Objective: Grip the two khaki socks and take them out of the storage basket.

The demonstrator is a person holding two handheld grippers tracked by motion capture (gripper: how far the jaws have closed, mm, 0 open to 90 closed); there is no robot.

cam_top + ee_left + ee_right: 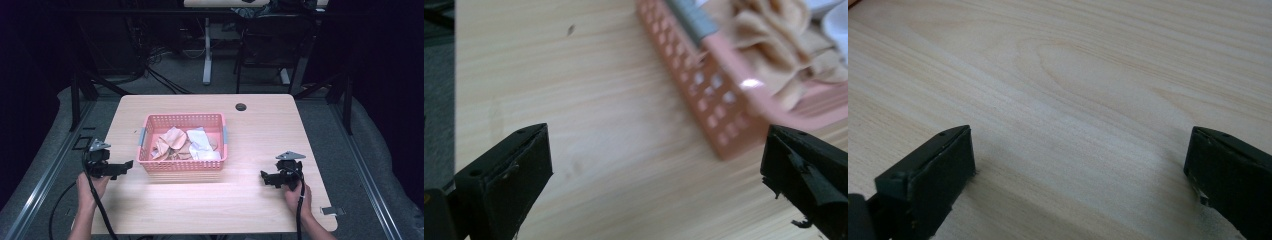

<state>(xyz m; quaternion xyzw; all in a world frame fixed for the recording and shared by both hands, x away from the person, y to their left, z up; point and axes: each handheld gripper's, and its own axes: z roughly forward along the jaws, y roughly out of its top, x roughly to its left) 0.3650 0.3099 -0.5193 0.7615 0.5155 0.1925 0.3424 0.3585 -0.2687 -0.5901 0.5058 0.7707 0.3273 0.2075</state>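
Basket (182, 165) is sitting mid-counter (260, 135), holding crumpled cloths (187, 144). Left gripper (125, 166) and right gripper (264, 176) are flanking it, jaws apart and holding nothing, probably so either hand can reach the contents.

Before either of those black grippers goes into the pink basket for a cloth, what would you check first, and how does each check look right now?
1. Left gripper open: ok, its jaws stand wide apart with nothing between them.
2. Right gripper open: ok, wide apart over bare table.
3. Pink basket sits flat on the table: ok, upright near the middle.
4. Cloths reachable from above: ok, beige and white pieces lie loosely piled inside, no lid.
5. Path from left gripper to basket free: ok, just wood between them in the left gripper view.
6. Which cloth lies on top, or how many there are: cannot tell, they are crumpled together.
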